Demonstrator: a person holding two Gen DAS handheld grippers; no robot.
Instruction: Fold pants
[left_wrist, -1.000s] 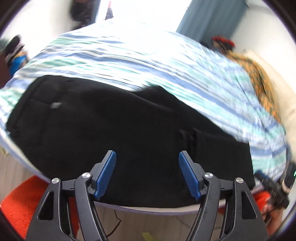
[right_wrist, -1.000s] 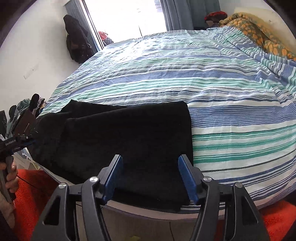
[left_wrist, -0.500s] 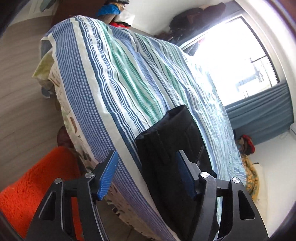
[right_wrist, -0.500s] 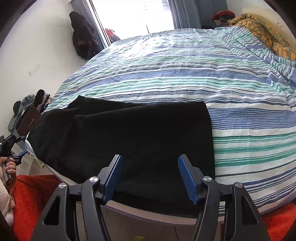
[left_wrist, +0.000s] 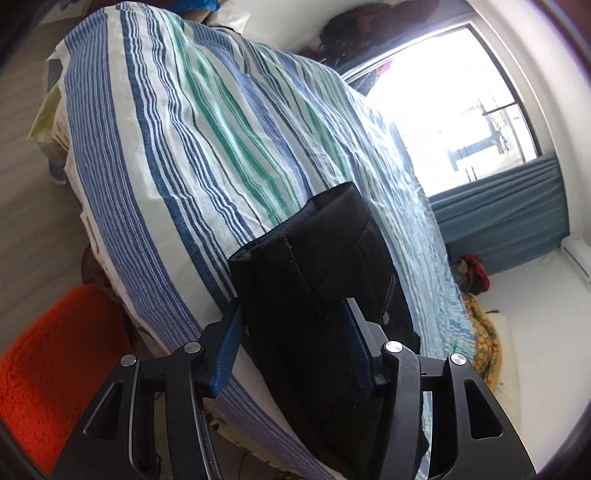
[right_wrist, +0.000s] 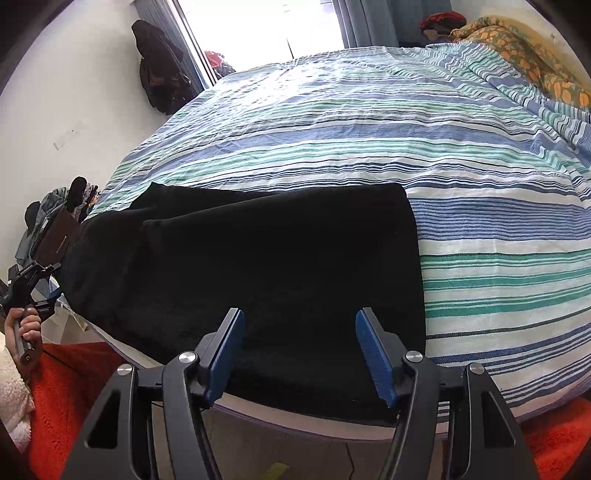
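Black pants (right_wrist: 258, 266) lie folded flat along the near edge of the striped bed (right_wrist: 406, 140). In the left wrist view the pants' waistband end (left_wrist: 314, 266) points at the camera. My left gripper (left_wrist: 291, 347) is open, its blue pads on either side of that end, not closed on it. It also shows at the far left of the right wrist view (right_wrist: 33, 280), held in a hand. My right gripper (right_wrist: 301, 350) is open and empty, just above the pants' near edge at their right end.
An orange-red rug (left_wrist: 51, 354) lies on the floor beside the bed. An orange patterned blanket (right_wrist: 524, 48) is bunched at the bed's far right. Dark clothes (right_wrist: 159, 74) hang on the wall by the bright window (left_wrist: 454, 110).
The left gripper swung round from facing the pants broadside to looking along them from the waistband end, and moved closer. The right gripper edged slightly nearer the pants.
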